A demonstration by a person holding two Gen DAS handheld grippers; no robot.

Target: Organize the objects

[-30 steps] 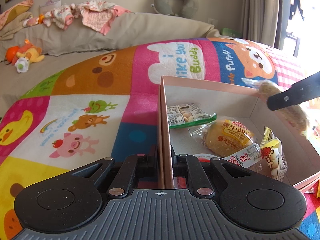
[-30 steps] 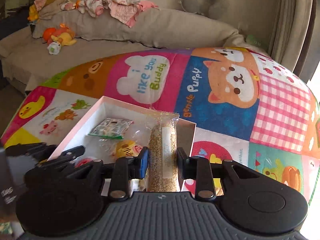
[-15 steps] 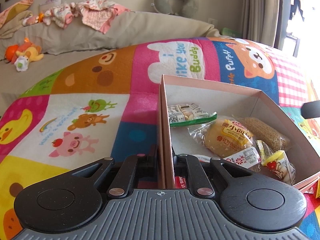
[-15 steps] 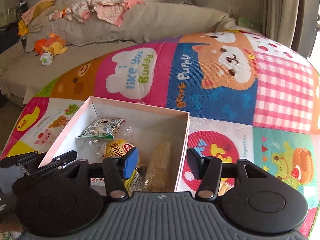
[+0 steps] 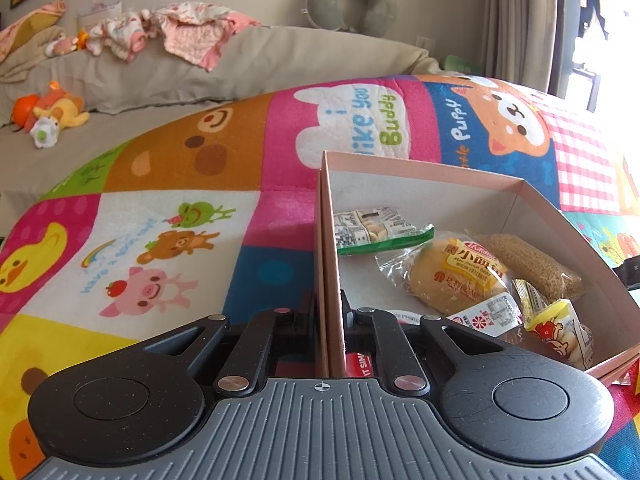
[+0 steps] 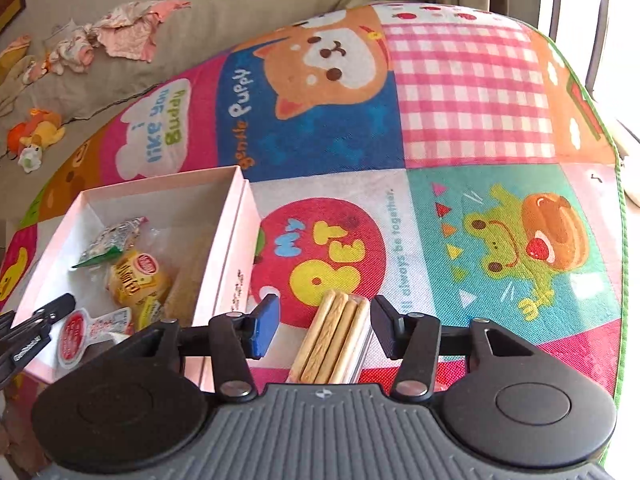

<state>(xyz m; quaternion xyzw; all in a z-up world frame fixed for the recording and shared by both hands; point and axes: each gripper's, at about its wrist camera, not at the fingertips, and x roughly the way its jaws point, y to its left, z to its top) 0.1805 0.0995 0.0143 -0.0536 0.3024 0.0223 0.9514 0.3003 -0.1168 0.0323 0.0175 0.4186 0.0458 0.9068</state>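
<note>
A pink box [image 5: 424,172] sits on the colourful mat and holds several wrapped snacks: a green-edged pack [image 5: 376,228], a yellow bun [image 5: 460,276], a brown grain bar [image 5: 536,266] and small sachets. My left gripper [image 5: 330,312] is shut on the box's left wall. The box also shows in the right wrist view [image 6: 236,248]. My right gripper [image 6: 324,324] is open, its fingers on either side of a clear pack of biscuit sticks [image 6: 334,340] lying on the mat just right of the box.
The cartoon play mat [image 6: 460,120] spreads to the right and far side. A beige sofa [image 5: 260,60] with clothes, a neck pillow and plush toys lies behind. A window and curtain are at the far right.
My right gripper opened and let the grain bar drop into the box, then swung right and down over the biscuit sticks on the mat. My left gripper kept its hold on the box wall.
</note>
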